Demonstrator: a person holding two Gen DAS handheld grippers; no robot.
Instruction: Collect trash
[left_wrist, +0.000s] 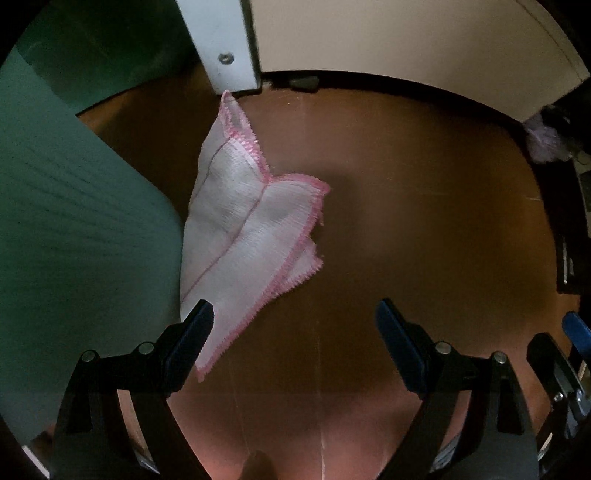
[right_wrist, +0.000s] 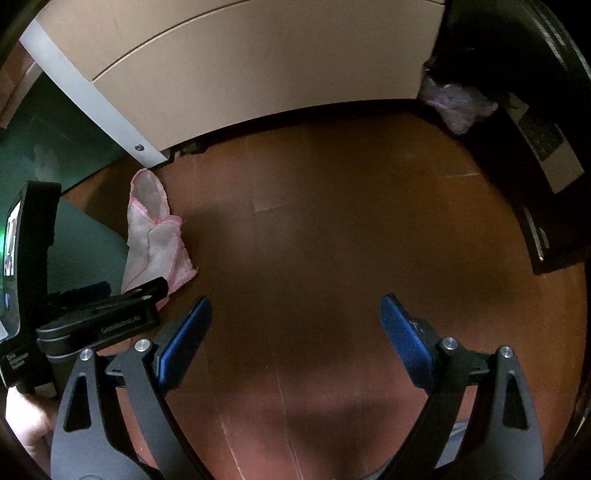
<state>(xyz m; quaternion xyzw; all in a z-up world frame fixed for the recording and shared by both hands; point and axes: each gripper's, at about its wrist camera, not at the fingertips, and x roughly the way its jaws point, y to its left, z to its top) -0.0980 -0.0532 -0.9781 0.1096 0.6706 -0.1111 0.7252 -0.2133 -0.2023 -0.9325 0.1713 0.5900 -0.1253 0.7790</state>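
Folded white cloth (left_wrist: 243, 229) of ribbed weave, hemmed in frilly pink stitching, lying flat on a smooth, scuffed brown wooden floor (left_wrist: 424, 221). Crumpled into overlapping layers, with one pointed corner reaching up to the foot of a pale grey post (left_wrist: 225, 44) carrying a single bolt head. Pressed along its left edge against a rounded dull-green bin (left_wrist: 74, 229) with faint ribbing down its side.

Left gripper (left_wrist: 294, 317) pointing down at the floor, black fingers with dark ribbed pads spread wide apart, nothing between them; left finger (left_wrist: 195, 332) overlapping the cloth's lower edge in the left wrist view, contact impossible to judge. Right gripper (right_wrist: 295, 314) likewise wide apart and empty, blue pads over bare floor, well to the right of the cloth (right_wrist: 155, 236).

Beige flat-fronted cabinet panel (right_wrist: 258, 66) along the far side, dark gap beneath it. Small dark wedge-shaped object (left_wrist: 304, 82) at that gap near the post. Fluffy pale-lilac bundle (right_wrist: 458, 103) in the shadowed right corner, beside dark boxy equipment (right_wrist: 546, 147), too dim to identify. Seen from the right wrist, the left gripper's black body (right_wrist: 99, 317) crossing in front of the cloth's lower corner.
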